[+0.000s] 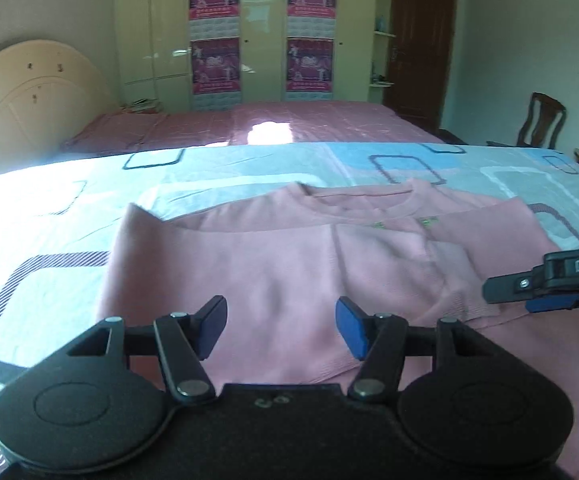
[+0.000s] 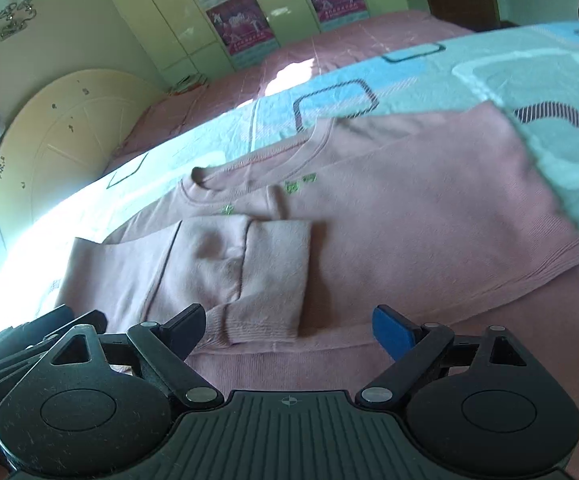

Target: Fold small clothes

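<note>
Both jaws spread wide, left gripper (image 1: 280,327) and right gripper (image 2: 288,327) empty above pink sweater (image 2: 389,208)

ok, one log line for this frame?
pink knit sweater: flat on patterned bedsheet, sleeves folded in | left gripper: open, over hem | right gripper: open, at sleeve cuff | nothing gripped

Matte black plastic left gripper (image 1: 281,326), built from 2 round housings with recessed discs, joined by angled link arms on silver rivets. Blue pads on the inner faces of both short fingers (image 1: 351,328). Faint pale scrawl on the flat central plate.

Similar matte black plastic right gripper (image 2: 289,328): ribbed grey central plate stamped with a small crosshair mark, triangular cut-outs in the outer links, dusty scuffed housings, white letters "DAS" along its side in the left wrist view.
</note>
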The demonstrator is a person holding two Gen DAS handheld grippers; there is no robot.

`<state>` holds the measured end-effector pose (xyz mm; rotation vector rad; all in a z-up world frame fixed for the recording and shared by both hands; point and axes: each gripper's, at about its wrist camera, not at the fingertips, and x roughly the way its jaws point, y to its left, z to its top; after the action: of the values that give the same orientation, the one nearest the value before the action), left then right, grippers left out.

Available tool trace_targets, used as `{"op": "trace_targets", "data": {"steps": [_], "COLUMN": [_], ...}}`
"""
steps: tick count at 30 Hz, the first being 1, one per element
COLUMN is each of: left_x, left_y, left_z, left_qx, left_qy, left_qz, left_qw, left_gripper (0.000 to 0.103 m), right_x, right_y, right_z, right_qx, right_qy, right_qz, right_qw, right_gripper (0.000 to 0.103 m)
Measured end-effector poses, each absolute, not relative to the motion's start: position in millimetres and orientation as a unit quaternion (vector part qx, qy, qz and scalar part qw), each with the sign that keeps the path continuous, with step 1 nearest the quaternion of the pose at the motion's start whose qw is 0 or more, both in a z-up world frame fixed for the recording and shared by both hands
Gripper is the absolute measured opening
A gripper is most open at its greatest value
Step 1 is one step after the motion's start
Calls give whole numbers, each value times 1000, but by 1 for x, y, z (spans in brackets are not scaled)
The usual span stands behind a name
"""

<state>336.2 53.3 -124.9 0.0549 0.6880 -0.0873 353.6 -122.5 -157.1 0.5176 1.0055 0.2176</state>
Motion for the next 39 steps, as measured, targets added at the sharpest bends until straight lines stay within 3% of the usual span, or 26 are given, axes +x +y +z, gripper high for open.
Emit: {"op": "trace_targets", "data": {"steps": [2,3,4,12,13,14,22,27,34,36,37,39], "left_x": [326,322,316,304,306,308,329,327,323,320,318,314], "left_y": [77,86,97,126,126,126,126,114,103,108,112,125], "left_z": [-129,-132,-136,-155,-156,-157,-160,-166,-166,-163,-160,-152], "left_qx": [26,26,23,18,18,23,38,65,84,81,74,45], "left_qy": [348,354,361,380,380,378,351,354,367,375,380,387], "left_qz": [-9,4,20,72,74,75,93,86,54,46,45,44], "left_qw": [937,935,932,922,922,923,931,929,925,922,921,920], "left_gripper": [59,58,58,57,57,56,34,12,11,19,24,29], "right_x": [356,357,360,374,375,377,371,367,369,362,359,355], "right_y": [-116,-112,-109,-87,-84,-81,-76,-100,-144,-154,-159,-172], "right_z": [-160,-161,-163,-164,-166,-168,-132,-112,-163,-164,-159,-151], "right_qx": [244,243,243,232,229,228,128,69,124,140,135,136], "right_qy": [478,477,479,474,476,479,400,365,468,464,452,438], "right_qz": [104,105,106,115,117,123,118,95,66,59,43,28], "right_qw": [837,838,837,842,841,838,900,923,873,873,881,888], "right_gripper": [86,79,64,60,35,17,17,17,18,36,52,55]}}
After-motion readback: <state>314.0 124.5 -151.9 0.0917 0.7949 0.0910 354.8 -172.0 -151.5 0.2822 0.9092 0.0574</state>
